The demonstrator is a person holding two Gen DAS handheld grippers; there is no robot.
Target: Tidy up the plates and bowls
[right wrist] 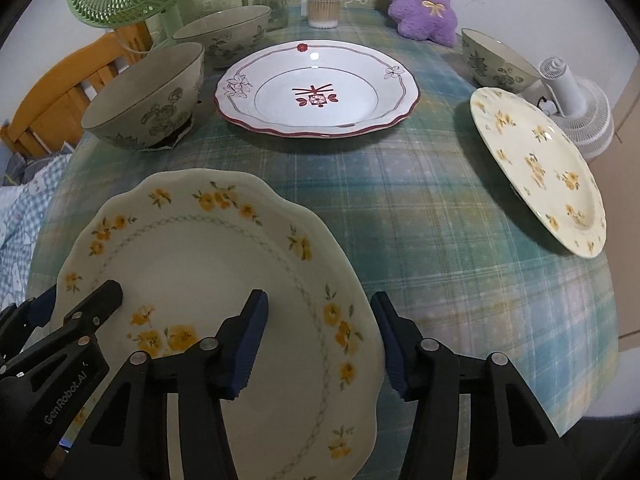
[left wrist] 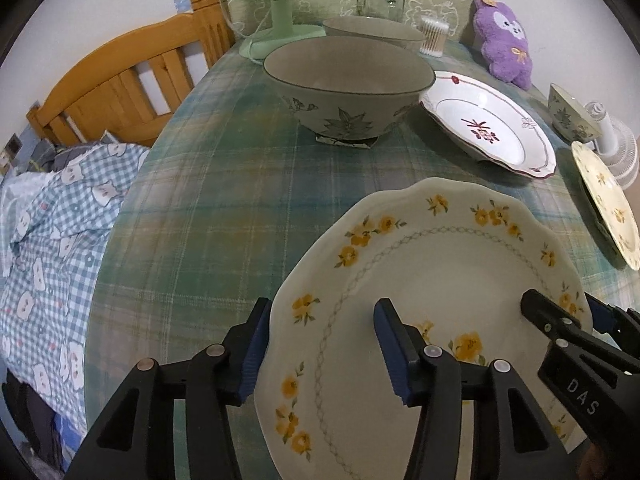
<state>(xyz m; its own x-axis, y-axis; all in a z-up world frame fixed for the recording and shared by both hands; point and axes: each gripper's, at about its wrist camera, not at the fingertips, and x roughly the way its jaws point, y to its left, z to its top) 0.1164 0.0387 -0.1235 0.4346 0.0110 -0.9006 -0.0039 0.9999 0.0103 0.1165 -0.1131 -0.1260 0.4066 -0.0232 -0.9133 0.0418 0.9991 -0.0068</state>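
The yellow-flowered scalloped plate lies flat on the plaid tablecloth at the near edge, squarely between the two tools. The left gripper straddles its left rim and the right gripper its right rim, each with one finger over the plate and one outside. Both jaws stand apart, pads not visibly pressing the rim, so I judge closing on opposite edges comes next.

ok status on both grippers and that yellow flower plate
Left gripper and right gripper each straddle opposite rims of the yellow flower plate, jaws part open. Plate on the tablecloth. Nothing in the way.
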